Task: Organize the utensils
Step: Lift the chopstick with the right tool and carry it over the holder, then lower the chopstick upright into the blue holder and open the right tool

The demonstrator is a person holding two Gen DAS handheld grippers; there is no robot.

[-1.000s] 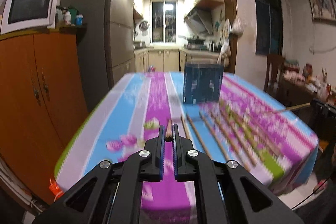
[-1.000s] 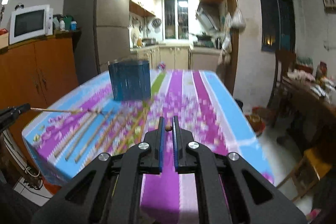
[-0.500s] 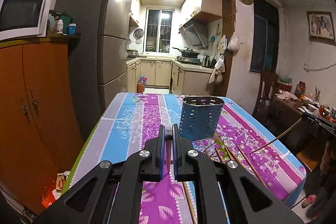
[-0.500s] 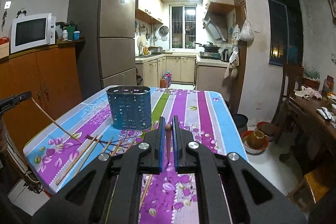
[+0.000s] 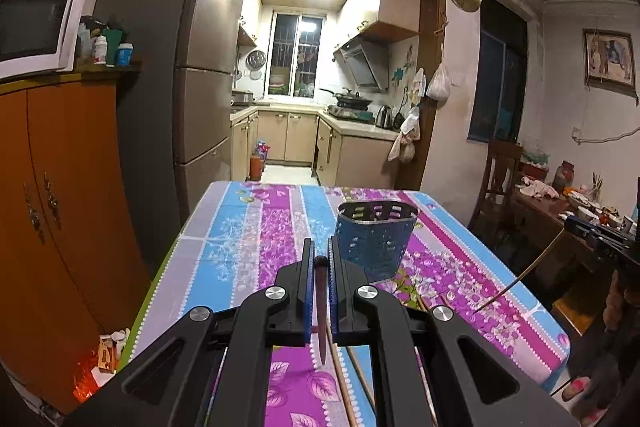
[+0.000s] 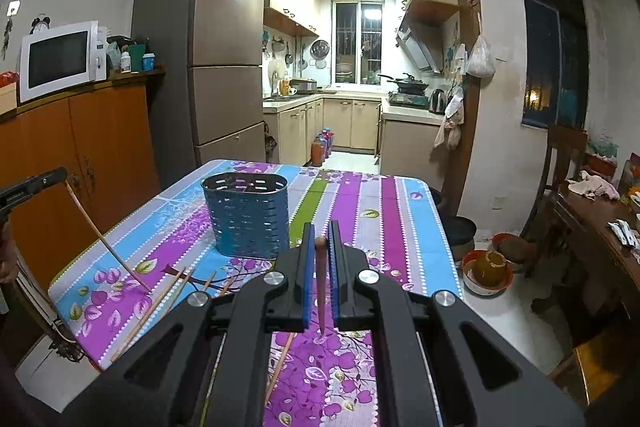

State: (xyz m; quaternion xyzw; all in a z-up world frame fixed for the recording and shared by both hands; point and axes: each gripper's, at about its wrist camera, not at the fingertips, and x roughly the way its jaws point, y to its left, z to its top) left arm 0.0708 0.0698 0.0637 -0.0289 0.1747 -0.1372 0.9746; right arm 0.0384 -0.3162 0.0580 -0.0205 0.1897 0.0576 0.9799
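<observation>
1. Left tool point(image 5: 319, 259): clamping a dark chopstick point(image 5: 321, 311) between nearly closed blue-lined pads, butt end poking up at the fingertips, thin end hanging down below the tool above the tabletop point(image 5: 240, 247).
2. Right tool point(image 6: 320, 247): gripping a reddish-brown chopstick point(image 6: 320, 283) the same way, rounded end sitting at the fingertips, point dangling beneath over the purple flower print.
3. Blue perforated utensil holder point(image 5: 376, 239): standing upright on the tabletop, just ahead of the left tool and slightly to its right; in the right wrist view, the same holder point(image 6: 250, 215) standing ahead and to the left of the right tool.
4. Loose chopsticks point(image 6: 160, 303): lying scattered on the tabletop below and to the left of the right tool, near the holder's base but apart from it; one more point(image 6: 280, 363) showing under the right tool itself.
5. Seen from the left wrist, further chopsticks point(image 5: 344, 383) lying beneath the left tool, partly hidden by its frame.
6. Each tool appearing at the edge of the other's view: the right one point(image 5: 592, 231) far to the right with its stick slanting down toward the tabletop, the left one point(image 6: 32, 187) far to the left doing likewise.
7. Holder interior: contents not discernible from either view.
</observation>
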